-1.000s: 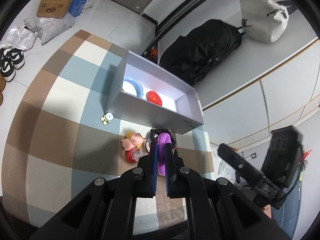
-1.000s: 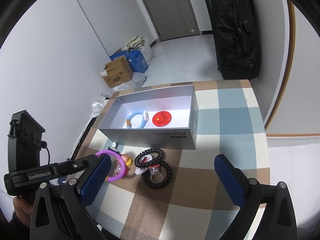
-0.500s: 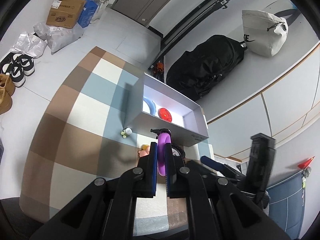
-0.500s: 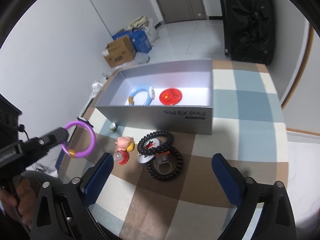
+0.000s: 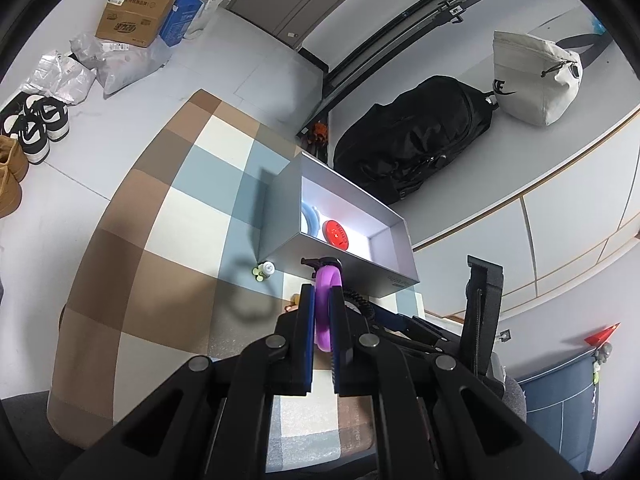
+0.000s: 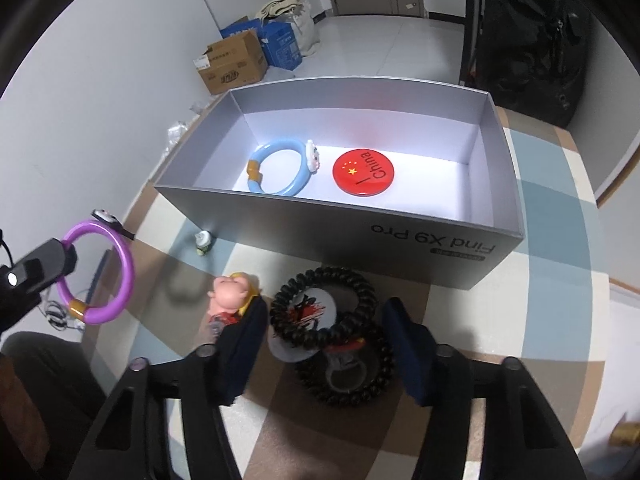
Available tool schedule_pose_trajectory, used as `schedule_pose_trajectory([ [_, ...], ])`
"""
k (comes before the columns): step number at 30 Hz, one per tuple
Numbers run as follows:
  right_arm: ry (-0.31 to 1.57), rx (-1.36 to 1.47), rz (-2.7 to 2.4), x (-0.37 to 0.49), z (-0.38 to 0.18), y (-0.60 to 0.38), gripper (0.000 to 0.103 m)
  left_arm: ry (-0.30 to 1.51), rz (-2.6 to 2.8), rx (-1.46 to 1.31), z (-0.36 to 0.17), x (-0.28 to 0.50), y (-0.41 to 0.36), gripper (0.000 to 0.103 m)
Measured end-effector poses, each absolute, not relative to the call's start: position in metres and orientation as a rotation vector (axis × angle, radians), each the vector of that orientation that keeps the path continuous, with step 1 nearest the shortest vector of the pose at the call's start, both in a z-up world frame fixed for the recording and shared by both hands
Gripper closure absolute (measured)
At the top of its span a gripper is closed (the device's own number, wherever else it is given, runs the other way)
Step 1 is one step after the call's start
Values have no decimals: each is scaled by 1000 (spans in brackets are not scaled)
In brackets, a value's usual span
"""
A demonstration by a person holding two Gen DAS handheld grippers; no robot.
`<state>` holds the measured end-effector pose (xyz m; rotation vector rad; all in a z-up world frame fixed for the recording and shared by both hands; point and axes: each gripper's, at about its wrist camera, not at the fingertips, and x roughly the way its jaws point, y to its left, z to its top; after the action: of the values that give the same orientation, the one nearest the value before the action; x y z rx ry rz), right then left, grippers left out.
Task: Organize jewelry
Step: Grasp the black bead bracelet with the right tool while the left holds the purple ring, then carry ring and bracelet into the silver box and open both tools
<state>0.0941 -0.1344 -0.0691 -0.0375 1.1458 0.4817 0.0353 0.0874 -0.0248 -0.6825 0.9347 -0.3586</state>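
Note:
My left gripper [image 5: 322, 308] is shut on a purple bracelet [image 5: 327, 280], held in the air left of the table in the right wrist view [image 6: 127, 268]. The grey box [image 6: 280, 208] holds a blue bracelet [image 6: 276, 172] and a red round badge [image 6: 363, 170]. My right gripper [image 6: 324, 332] hangs low over the table with its jaws closing. Between its fingers lies a black coiled bracelet [image 6: 320, 304] on a white badge [image 6: 316, 308]. The pads do not press on it.
A second black coil [image 6: 344, 380] lies just nearer than the first. A pink pig figure [image 6: 230, 292] and a small white charm [image 6: 203, 240] sit left of them on the checked tablecloth [image 6: 552, 296]. On the floor are cardboard boxes [image 5: 136, 16], shoes [image 5: 36, 128] and a black backpack [image 5: 412, 148].
My right gripper has come down over the black coils and its jaws have narrowed around them. The left gripper has carried the purple bracelet up and away to the left.

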Motion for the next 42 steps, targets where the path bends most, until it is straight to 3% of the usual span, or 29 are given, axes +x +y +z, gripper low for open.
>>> schedule_pose_trajectory([
  [6,1140,-20,491,94,-66,-140,57,932,-366,-679,-24,35,86,101],
  [22,955,147,596,61,-6,-182,58,836,-349,-596,18,37,61,101],
  [30,885,180,628,77,26,-194,58,838,-360,-562,29,62,43,101],
  [42,897,195,640,132,21,-197,58,910,-379,-478,12,116,16,101],
])
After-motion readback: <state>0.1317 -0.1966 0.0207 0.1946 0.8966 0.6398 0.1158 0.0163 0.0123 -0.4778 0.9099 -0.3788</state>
